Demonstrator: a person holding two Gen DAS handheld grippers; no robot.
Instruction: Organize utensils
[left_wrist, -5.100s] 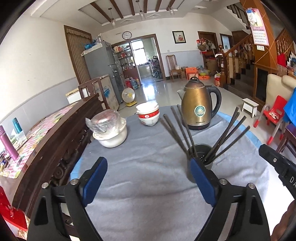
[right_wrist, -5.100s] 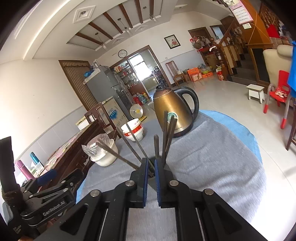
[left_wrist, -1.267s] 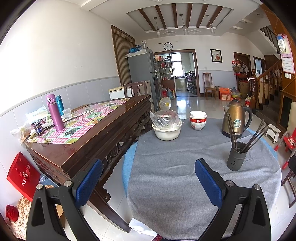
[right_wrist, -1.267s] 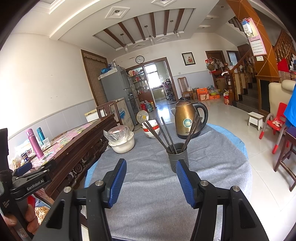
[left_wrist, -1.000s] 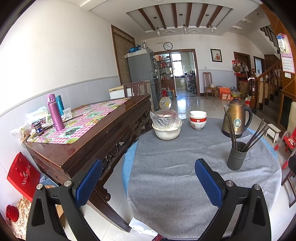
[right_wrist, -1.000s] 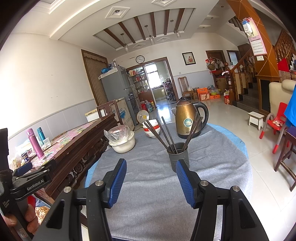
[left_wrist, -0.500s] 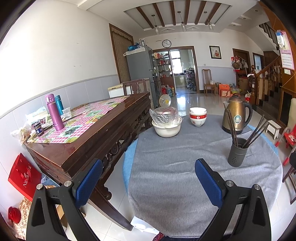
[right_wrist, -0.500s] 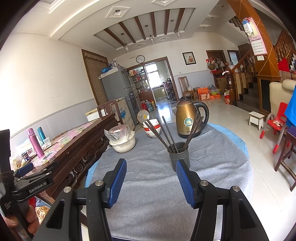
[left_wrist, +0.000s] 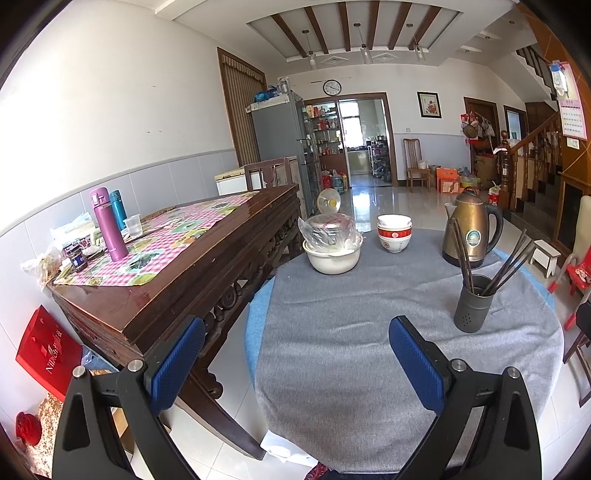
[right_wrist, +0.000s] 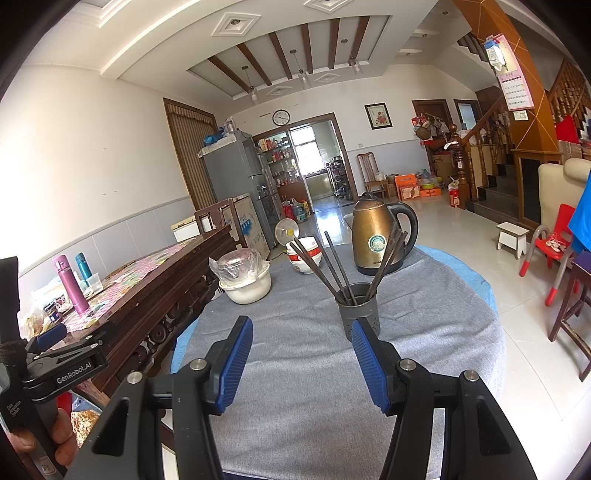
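Both claws, left claw (left_wrist: 295, 360) and right claw (right_wrist: 301, 363), hang wide apart and empty; knocking the splayed chopsticks (right_wrist: 334, 267) could topple their holder (right_wrist: 358, 312) on the tabletop (right_wrist: 424, 332).

Readable: "GenRobot.AI" on the left gripper (right_wrist: 48, 341) body seen from the right wrist, and "Nihao"-like white lettering, uncertain, on a red box (left_wrist: 48, 354).

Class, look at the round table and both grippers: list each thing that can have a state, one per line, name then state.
chopsticks: standing in the holder, fanned out
holder: upright on the grey cloth
kettle: upright, lid shut
white pot: covered with clear plastic
bowls: stacked
left gripper: open, empty
right gripper: open, empty
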